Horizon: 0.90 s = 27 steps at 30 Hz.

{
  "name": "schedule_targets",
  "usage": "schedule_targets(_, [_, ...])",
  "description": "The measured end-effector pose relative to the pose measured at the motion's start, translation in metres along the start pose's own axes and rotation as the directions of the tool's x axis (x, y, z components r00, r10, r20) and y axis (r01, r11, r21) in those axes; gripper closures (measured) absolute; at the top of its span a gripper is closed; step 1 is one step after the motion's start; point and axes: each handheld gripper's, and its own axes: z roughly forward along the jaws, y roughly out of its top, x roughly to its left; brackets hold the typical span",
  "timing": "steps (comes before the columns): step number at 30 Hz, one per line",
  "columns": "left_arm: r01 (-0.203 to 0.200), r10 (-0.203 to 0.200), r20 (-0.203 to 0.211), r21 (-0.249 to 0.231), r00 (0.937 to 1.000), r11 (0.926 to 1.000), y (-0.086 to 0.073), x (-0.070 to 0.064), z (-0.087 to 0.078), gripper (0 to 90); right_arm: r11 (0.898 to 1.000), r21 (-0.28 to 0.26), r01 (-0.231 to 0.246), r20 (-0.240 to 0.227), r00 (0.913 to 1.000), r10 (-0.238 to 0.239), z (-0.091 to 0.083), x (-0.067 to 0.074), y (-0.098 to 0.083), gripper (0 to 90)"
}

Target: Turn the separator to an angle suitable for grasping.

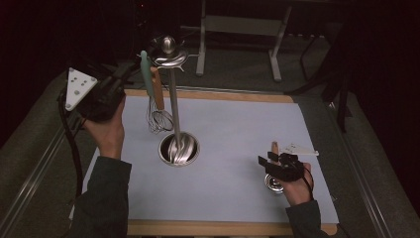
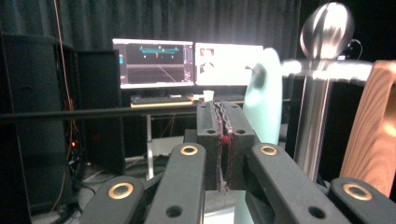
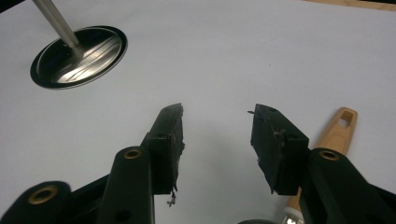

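Mint handle (image 2: 264,93) just beyond left hand-held gripper (image 2: 224,140)

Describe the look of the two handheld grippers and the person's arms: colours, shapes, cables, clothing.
Both grippers are black with two blocky jaws. The left gripper has brass-coloured rivets on its linkage arms and frayed dark pads; a grey three-cornered plate with small holes sits on top, and a black cable trails from it. The right gripper looks the same. Both sleeves are dark.
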Motion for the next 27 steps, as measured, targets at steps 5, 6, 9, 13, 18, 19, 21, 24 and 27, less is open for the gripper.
schedule_targets(5, [0.021,-0.020,-0.007,0.046,0.9998,0.9987,-0.019,0.006,-0.002,87.0,1.000,0.003,-0.004,0.013,0.9999,0.004,-0.003,-0.003,0.000,53.2])
schedule_targets(6, [0.022,-0.021,-0.009,0.054,0.9997,0.9983,-0.022,0.007,-0.003,86.8,1.000,0.004,-0.005,0.017,0.9998,0.005,-0.003,-0.003,0.000,53.2])
schedule_targets(9, [0.021,-0.020,-0.012,0.075,0.9997,0.9970,-0.030,0.009,-0.005,86.5,1.000,0.003,-0.001,0.027,0.9996,0.001,-0.005,-0.005,0.000,53.2])
schedule_targets(13, [0.024,-0.022,-0.013,0.104,0.9997,0.9943,-0.044,0.010,-0.009,85.7,1.000,0.007,-0.012,0.036,0.9993,0.012,-0.007,-0.008,-0.001,53.3])
schedule_targets(18, [0.038,-0.035,-0.023,0.150,0.9991,0.9879,-0.067,0.013,-0.011,85.0,1.000,0.004,-0.007,0.055,0.9985,0.007,-0.009,-0.011,-0.001,53.9])
schedule_targets(19, [0.041,-0.038,-0.024,0.159,0.9990,0.9864,-0.071,0.014,-0.011,84.8,1.000,0.004,-0.005,0.061,0.9981,0.004,-0.010,-0.011,-0.001,53.9])
schedule_targets(21, [0.051,-0.047,-0.024,0.170,0.9986,0.9841,-0.079,0.015,-0.013,83.9,1.000,0.008,-0.005,0.070,0.9976,0.004,-0.011,-0.013,-0.001,54.3])
schedule_targets(24, [0.059,-0.058,-0.014,0.195,0.9982,0.9790,-0.093,0.015,-0.017,81.6,1.000,0.015,-0.003,0.077,0.9970,0.002,-0.012,-0.016,-0.002,59.3])
schedule_targets(27, [0.062,-0.061,-0.010,0.220,0.9981,0.9736,-0.108,0.013,-0.020,80.0,1.000,0.029,0.005,0.104,0.9945,-0.008,-0.012,-0.018,-0.003,63.3])
